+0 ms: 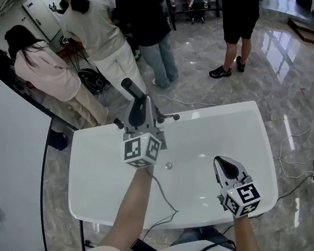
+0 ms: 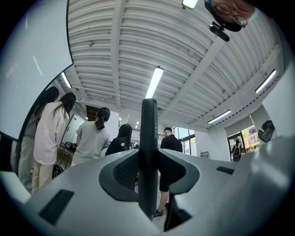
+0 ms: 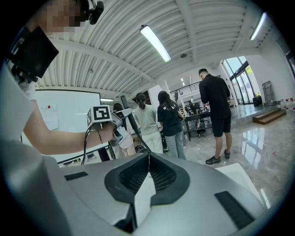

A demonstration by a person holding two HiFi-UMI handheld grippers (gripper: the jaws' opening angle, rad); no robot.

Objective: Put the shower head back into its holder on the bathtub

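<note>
My left hand-held gripper (image 1: 139,110) holds the shower head (image 1: 133,89).
It stands nearly straight up, top leaning away, at the bathtub's (image 1: 258,134) far edge. My right hand-held gripper (image 1: 224,165) is closed and empty.

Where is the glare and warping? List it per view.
Head view: bright glare streaks the floor; the tub shines softly. Left gripper view: fisheye bends the ceiling; the shower head reads as a dark silhouette. Right gripper view: same bending, black corners, a mosaic patch top left.
</note>
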